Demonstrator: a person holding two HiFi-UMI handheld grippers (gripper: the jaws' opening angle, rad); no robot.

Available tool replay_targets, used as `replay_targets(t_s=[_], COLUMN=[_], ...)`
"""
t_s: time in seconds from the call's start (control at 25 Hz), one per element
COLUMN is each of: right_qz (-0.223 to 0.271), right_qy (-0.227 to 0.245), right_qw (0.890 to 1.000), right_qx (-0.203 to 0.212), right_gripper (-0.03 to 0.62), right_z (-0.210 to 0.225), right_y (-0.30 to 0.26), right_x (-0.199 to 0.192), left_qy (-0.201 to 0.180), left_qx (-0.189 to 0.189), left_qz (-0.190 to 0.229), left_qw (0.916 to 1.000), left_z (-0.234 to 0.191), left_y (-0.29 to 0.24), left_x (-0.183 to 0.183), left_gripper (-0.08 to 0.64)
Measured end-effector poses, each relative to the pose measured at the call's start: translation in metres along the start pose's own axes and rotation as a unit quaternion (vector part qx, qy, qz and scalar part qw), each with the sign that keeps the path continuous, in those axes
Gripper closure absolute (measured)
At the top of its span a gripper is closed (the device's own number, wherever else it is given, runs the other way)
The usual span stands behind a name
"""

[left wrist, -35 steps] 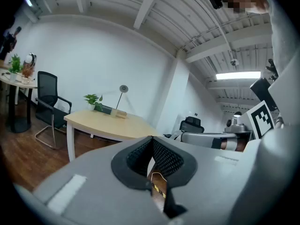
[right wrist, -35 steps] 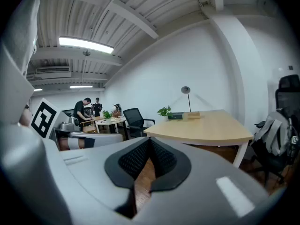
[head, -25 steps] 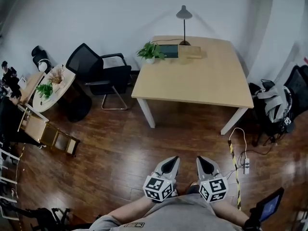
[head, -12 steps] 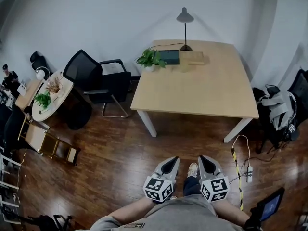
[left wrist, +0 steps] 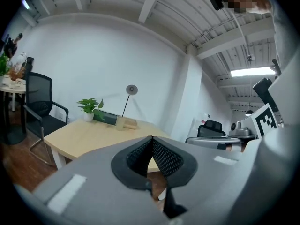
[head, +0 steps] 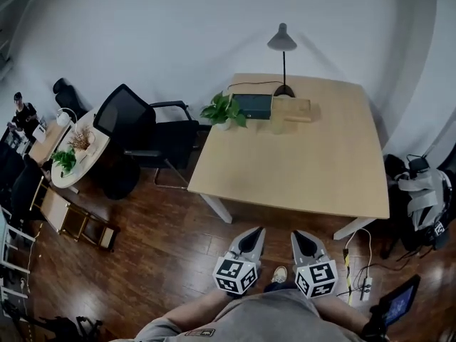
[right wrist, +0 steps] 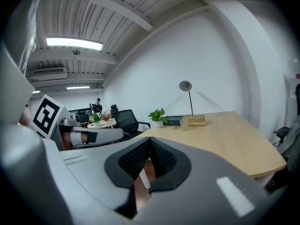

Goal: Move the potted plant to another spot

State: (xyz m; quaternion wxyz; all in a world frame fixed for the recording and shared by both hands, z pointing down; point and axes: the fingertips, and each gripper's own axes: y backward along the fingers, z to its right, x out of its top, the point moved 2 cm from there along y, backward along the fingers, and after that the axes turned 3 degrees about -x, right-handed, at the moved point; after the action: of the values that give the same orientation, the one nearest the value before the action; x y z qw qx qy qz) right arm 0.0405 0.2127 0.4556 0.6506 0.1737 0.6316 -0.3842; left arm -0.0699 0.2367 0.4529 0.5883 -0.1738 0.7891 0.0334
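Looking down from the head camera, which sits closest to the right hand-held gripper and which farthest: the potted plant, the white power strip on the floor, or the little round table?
1. Power strip: on the floor, just right of the right hand-held gripper.
2. Potted plant: at the far left corner of the wooden table.
3. Round table: far off to the left, beyond the black chair.

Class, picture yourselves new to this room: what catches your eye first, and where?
The large pale wooden table fills the middle, with a leafy green potted plant in a white pot at its far left corner. Nearest the camera, the left gripper and right gripper point towards it, both shut and empty.
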Motion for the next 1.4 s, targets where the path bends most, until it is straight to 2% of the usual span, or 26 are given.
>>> replay_targets(t_s=[0.32,0.56,0.8,1.12,1.28,1.4], right_qz=[-0.012,-0.024,-0.024,-0.02,-0.014,-0.017], right_qy=[-0.004,-0.008,-0.005,-0.003,-0.008,-0.009], right_qw=[1.0,1.0,1.0,0.999,0.997,0.997], right_qx=[0.018,0.019,-0.002,-0.047,-0.072,-0.076], right_gripper=[0.588,0.588,0.588,0.588,0.588,0.588], right_z=[0.045,0.062,0.08,0.098,0.108,0.112], right_y=[-0.054,-0.102,-0.174,-0.275,-0.313,-0.331], right_x=[0.018,0.021,0.035,0.08,0.095,0.101], left_qy=[0.01,0.019,0.023,0.012,0.005,0.011], left_qx=[0.036,0.043,0.025,-0.003,-0.022,-0.019], left_qz=[-0.006,-0.01,-0.011,-0.014,-0.023,-0.033], left_qw=[0.9993,0.9988,0.9994,0.9998,0.9995,0.9992], left_z=[-0.031,-0.069,-0.128,-0.224,-0.255,-0.274], left_y=[-0.051,-0.084,-0.133,-0.199,-0.221,-0.233], left_x=[0.012,0.018,0.036,0.094,0.106,0.105], left_gripper=[0.557,0.557,0.557,0.557,0.557,0.557])
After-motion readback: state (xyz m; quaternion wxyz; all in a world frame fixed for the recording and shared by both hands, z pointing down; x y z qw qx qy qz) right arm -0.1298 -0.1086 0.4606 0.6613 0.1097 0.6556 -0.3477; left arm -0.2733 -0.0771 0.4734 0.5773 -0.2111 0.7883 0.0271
